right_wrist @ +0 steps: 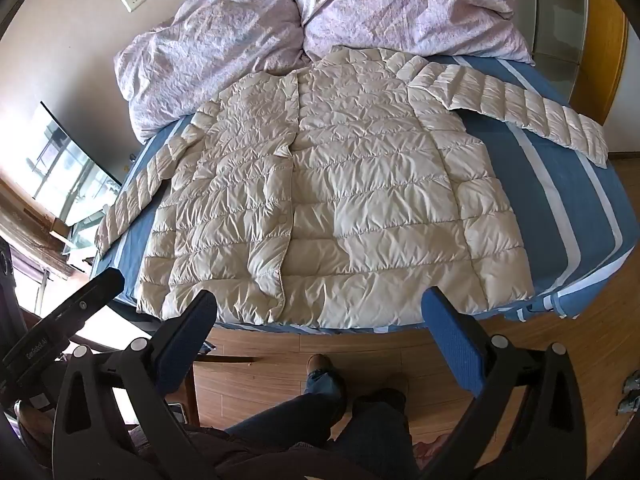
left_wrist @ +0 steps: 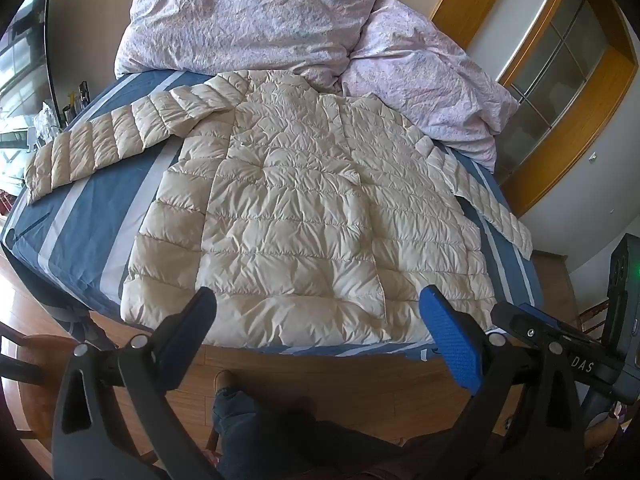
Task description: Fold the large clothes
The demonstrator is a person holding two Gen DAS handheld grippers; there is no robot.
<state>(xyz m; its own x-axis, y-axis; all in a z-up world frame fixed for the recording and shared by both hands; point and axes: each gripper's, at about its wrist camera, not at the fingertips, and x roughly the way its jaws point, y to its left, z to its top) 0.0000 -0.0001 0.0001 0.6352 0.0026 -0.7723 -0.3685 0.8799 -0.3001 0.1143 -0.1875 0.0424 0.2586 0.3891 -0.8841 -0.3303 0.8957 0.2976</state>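
Note:
A cream quilted puffer jacket (left_wrist: 296, 216) lies flat and buttoned on the bed, hem toward me, both sleeves spread out. It also shows in the right wrist view (right_wrist: 344, 208). My left gripper (left_wrist: 318, 308) is open and empty, held just short of the hem above the bed's near edge. My right gripper (right_wrist: 320, 308) is open and empty too, also just short of the hem. In the left wrist view the right gripper's body (left_wrist: 560, 336) shows at the right edge.
The bed has a blue and white striped sheet (left_wrist: 92, 208). A crumpled lilac duvet (left_wrist: 256, 20) is piled at the far end behind the collar. The wooden floor (right_wrist: 400, 352) and the person's legs (right_wrist: 320, 412) are below. A wooden door frame (left_wrist: 580, 128) stands right.

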